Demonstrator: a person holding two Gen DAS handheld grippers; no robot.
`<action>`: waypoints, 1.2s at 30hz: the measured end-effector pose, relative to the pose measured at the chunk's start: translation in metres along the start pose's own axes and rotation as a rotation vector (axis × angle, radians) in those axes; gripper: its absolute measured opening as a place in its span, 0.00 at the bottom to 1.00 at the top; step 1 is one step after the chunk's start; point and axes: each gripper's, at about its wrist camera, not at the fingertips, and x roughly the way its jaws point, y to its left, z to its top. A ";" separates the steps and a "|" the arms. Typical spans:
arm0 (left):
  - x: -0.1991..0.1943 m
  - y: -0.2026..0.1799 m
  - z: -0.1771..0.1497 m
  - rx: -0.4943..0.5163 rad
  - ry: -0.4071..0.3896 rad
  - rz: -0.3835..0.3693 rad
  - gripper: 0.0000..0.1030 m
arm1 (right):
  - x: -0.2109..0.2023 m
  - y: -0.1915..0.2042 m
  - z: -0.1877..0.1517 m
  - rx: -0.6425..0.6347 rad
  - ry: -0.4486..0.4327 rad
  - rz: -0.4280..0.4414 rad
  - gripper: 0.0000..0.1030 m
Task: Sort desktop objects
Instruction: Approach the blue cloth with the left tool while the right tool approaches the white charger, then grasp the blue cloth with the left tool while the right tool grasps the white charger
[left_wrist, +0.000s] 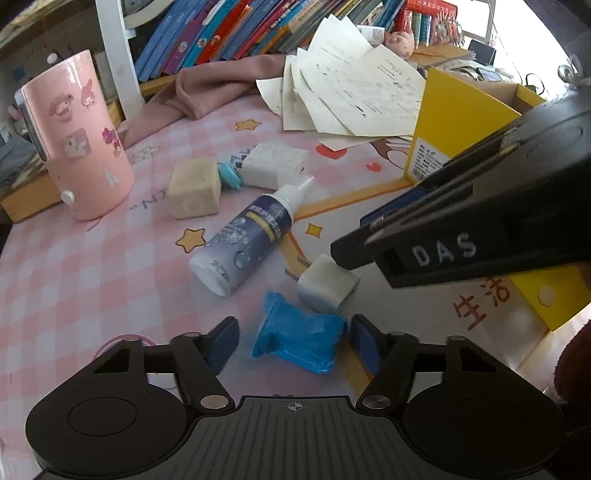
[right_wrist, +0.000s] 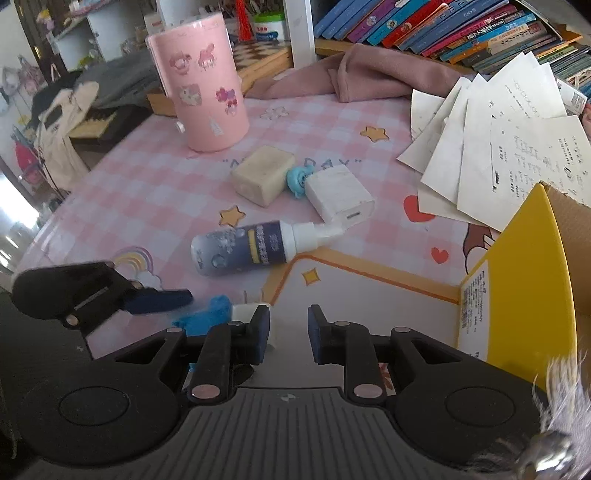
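Observation:
A crumpled blue packet (left_wrist: 299, 343) lies on the pink checked desk mat (left_wrist: 92, 277) between the fingers of my left gripper (left_wrist: 293, 345). The right pad is at the packet's edge and the left pad stands clear of it, so the gripper is open. Just beyond lies a small white plug adapter (left_wrist: 327, 286). My right gripper (left_wrist: 343, 254) comes in from the right, its tip touching the adapter's top. In the right wrist view the right gripper (right_wrist: 290, 328) has its fingers drawn close with nothing between them, and the adapter (right_wrist: 245, 310) sits just left of its left finger.
A spray bottle (left_wrist: 247, 236), a beige block (left_wrist: 194, 192), a small light-blue item (left_wrist: 231, 177) and a larger white charger (left_wrist: 275, 164) lie mid-desk. A pink cylinder (left_wrist: 79, 136) stands far left. An open yellow box (right_wrist: 524, 280) stands right, with loose papers (left_wrist: 354, 88) and pink cloth (left_wrist: 207, 88) behind.

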 end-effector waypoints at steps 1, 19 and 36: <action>-0.001 0.000 0.000 0.004 0.003 -0.003 0.47 | 0.000 0.001 0.001 -0.003 -0.003 0.007 0.27; -0.043 0.026 -0.012 -0.096 -0.015 0.097 0.43 | 0.029 0.024 -0.001 -0.058 0.096 0.037 0.24; -0.123 0.020 -0.004 -0.067 -0.242 0.056 0.42 | -0.058 0.030 -0.008 0.040 -0.129 0.026 0.24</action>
